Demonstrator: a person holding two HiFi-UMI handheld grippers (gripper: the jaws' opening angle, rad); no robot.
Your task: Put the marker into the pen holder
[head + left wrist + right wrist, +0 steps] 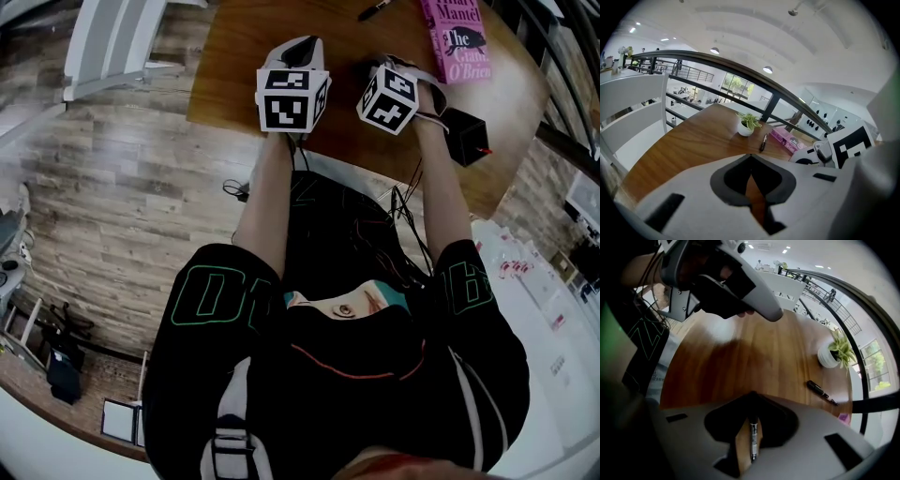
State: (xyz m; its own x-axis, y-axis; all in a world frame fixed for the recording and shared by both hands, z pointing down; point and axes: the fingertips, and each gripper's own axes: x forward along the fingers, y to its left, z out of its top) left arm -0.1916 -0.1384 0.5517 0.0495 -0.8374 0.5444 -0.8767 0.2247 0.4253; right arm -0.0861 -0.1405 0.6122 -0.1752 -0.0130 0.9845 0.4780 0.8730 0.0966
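A slim marker (753,439) with a clear barrel and a silver band sits in the slit of my right gripper (751,427). Both pads touch it at its far end, and a wedge of brown table shows on its left. In the head view this gripper (389,97) hangs over the table, just left of the black pen holder (462,134). My left gripper (751,176) is beside it on the left, over the table, with its pads together and nothing between them. The left gripper (754,296) also shows from the side in the right gripper view.
A second black pen (821,393) lies near a small white plant pot (829,357) at the far side of the round wooden table (244,56). A pink book (457,39) lies beyond the holder. A railing runs behind the table.
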